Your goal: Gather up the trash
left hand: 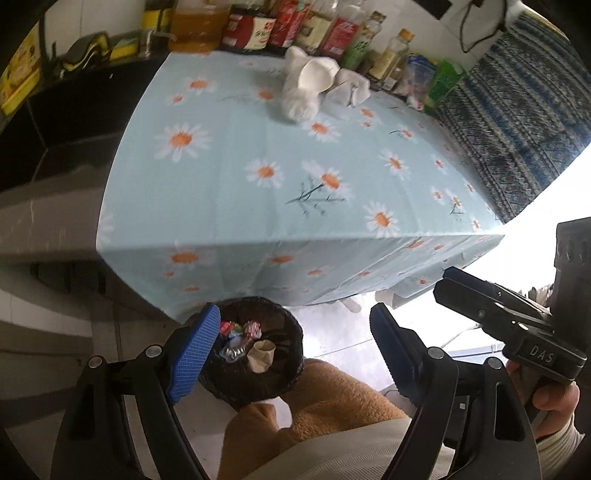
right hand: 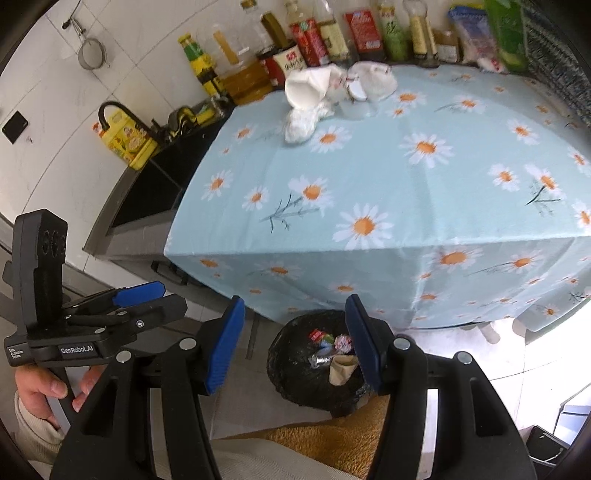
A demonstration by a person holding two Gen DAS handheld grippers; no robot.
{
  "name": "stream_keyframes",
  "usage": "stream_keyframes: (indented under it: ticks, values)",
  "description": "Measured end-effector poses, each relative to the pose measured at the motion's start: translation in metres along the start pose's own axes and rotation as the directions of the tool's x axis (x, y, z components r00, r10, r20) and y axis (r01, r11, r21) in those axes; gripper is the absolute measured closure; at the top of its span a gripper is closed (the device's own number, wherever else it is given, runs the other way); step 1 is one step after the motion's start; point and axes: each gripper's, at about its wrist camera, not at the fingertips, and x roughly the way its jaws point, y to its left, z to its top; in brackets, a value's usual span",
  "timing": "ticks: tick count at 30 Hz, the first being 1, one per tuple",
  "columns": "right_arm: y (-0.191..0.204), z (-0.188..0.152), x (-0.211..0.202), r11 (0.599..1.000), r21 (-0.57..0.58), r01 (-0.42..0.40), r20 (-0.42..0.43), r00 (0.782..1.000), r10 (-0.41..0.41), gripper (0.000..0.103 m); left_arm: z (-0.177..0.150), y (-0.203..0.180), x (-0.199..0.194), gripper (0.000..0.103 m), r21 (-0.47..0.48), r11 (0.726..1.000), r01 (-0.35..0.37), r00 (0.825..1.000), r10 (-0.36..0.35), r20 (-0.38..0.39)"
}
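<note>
A black-lined trash bin (left hand: 284, 325) (right hand: 291, 354) stands on the floor below the table's front edge and holds wrappers and a paper cup (left hand: 261, 354) (right hand: 341, 369). Crumpled white tissues and bags (left hand: 310, 81) (right hand: 314, 96) lie at the far side of the daisy tablecloth (left hand: 280, 177) (right hand: 388, 192). My left gripper (left hand: 295, 347) is open and empty above the bin; it also shows in the right wrist view (right hand: 166, 293). My right gripper (right hand: 295, 343) is open and empty above the bin; it also shows in the left wrist view (left hand: 445, 278).
Bottles and seasoning packets (left hand: 295, 26) (right hand: 332, 37) line the wall behind the table. A dark sink counter (left hand: 74, 110) (right hand: 155, 177) sits to the left with a yellow tin (right hand: 127, 138). A patterned cloth (left hand: 517, 122) lies on the right.
</note>
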Motion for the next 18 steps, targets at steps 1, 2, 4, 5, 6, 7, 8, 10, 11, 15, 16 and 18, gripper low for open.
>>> stream_keyframes:
  ticks: [1, 2, 4, 5, 6, 7, 8, 10, 11, 15, 16, 18]
  values:
    - [-0.001, 0.001, -0.004, 1.000, 0.003, 0.004, 0.012, 1.000, -0.004, 0.046, 0.003, -0.002, -0.002, 0.022, 0.007, 1.000, 0.003, 1.000, -0.003, 0.008]
    - [-0.002, 0.003, -0.007, 1.000, 0.007, 0.008, 0.025, 1.000, -0.008, 0.045, 0.006, -0.003, -0.004, 0.022, 0.011, 1.000, 0.007, 1.000, -0.007, 0.016]
    - [-0.004, 0.007, -0.013, 1.000, 0.011, 0.015, 0.041, 0.999, -0.015, 0.045, 0.010, -0.006, -0.008, 0.022, 0.019, 1.000, 0.012, 0.999, -0.012, 0.032]
    - [-0.005, 0.010, -0.016, 1.000, 0.010, 0.018, 0.051, 0.999, -0.019, 0.045, 0.012, -0.008, -0.010, 0.022, 0.022, 1.000, 0.013, 0.999, -0.014, 0.039]
    - [-0.006, 0.012, -0.018, 1.000, 0.006, 0.022, 0.060, 0.998, -0.022, 0.045, 0.017, -0.010, -0.011, 0.022, 0.024, 1.000, 0.014, 0.999, -0.015, 0.049]
    - [-0.007, 0.015, -0.020, 1.000, 0.004, 0.025, 0.067, 0.997, -0.026, 0.045, 0.018, -0.010, -0.012, 0.022, 0.025, 1.000, 0.015, 0.998, -0.016, 0.053]
    - [-0.010, 0.020, -0.022, 1.000, 0.004, 0.029, 0.077, 0.997, -0.029, 0.045, 0.023, -0.012, -0.013, 0.022, 0.027, 1.000, 0.015, 0.998, -0.016, 0.060]
    - [-0.014, 0.029, -0.025, 1.000, 0.002, 0.029, 0.088, 0.996, -0.029, 0.042, 0.030, -0.014, -0.014, 0.022, 0.030, 0.999, 0.010, 0.997, -0.012, 0.071]
    - [-0.015, 0.033, -0.025, 1.000, -0.003, 0.030, 0.092, 0.995, -0.030, 0.042, 0.035, -0.014, -0.015, 0.022, 0.029, 1.000, 0.007, 0.997, -0.010, 0.077]
    - [-0.021, 0.054, -0.023, 0.999, -0.027, 0.024, 0.107, 0.994, -0.021, 0.042, 0.050, -0.015, -0.011, 0.022, 0.017, 1.000, -0.011, 0.995, 0.010, 0.095]
    - [-0.023, 0.058, -0.022, 0.999, -0.030, 0.022, 0.106, 0.994, -0.019, 0.042, 0.054, -0.016, -0.009, 0.022, 0.008, 1.000, -0.015, 0.995, 0.014, 0.097]
    - [-0.028, 0.069, -0.020, 0.999, -0.034, 0.011, 0.105, 0.994, -0.008, 0.042, 0.065, -0.015, -0.001, 0.022, -0.011, 1.000, -0.021, 0.996, 0.022, 0.090]
